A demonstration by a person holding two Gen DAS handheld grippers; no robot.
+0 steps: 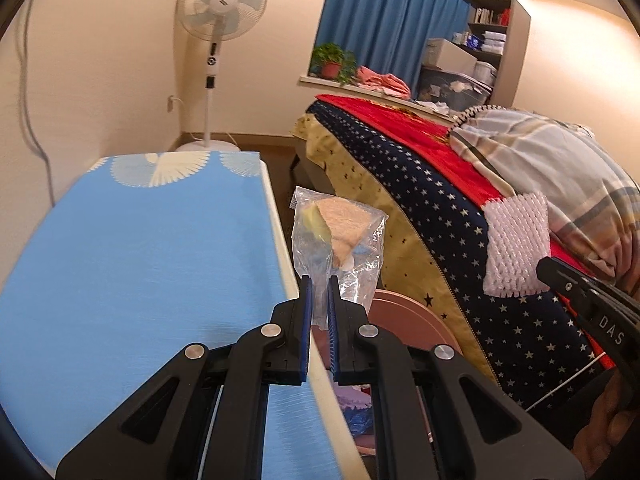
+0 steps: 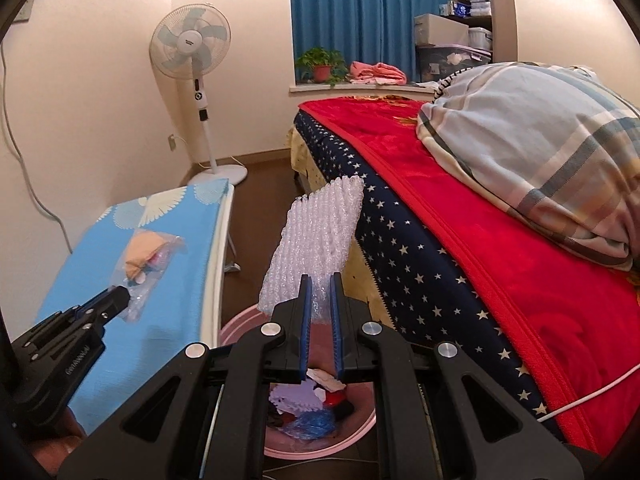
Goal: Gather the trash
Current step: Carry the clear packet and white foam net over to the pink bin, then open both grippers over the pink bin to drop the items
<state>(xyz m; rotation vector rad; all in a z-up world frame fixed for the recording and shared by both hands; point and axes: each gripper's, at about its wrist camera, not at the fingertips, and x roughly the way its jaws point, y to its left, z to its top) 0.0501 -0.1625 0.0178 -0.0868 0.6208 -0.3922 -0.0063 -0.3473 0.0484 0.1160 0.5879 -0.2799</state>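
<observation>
Left gripper (image 1: 319, 280) clamped on the lower edge of a clear plastic bag (image 1: 338, 240), bag standing up ahead of the fingertips with a tan wedge and yellow scrap inside. Right gripper (image 2: 320, 280) pinched on a white foam net sleeve (image 2: 316, 232), sleeve rising ahead of the tips and leaning toward the bed (image 2: 520, 260) on its right. Directly below both grippers, a pink bin (image 2: 240, 324) on the floor, already holding purple, red and blue scraps. Left of the left gripper, a blue-covered desk (image 1: 140, 260). Far ahead, a standing fan (image 1: 220, 12) against the wall, blue curtain (image 1: 384, 20) beyond the bed.
</observation>
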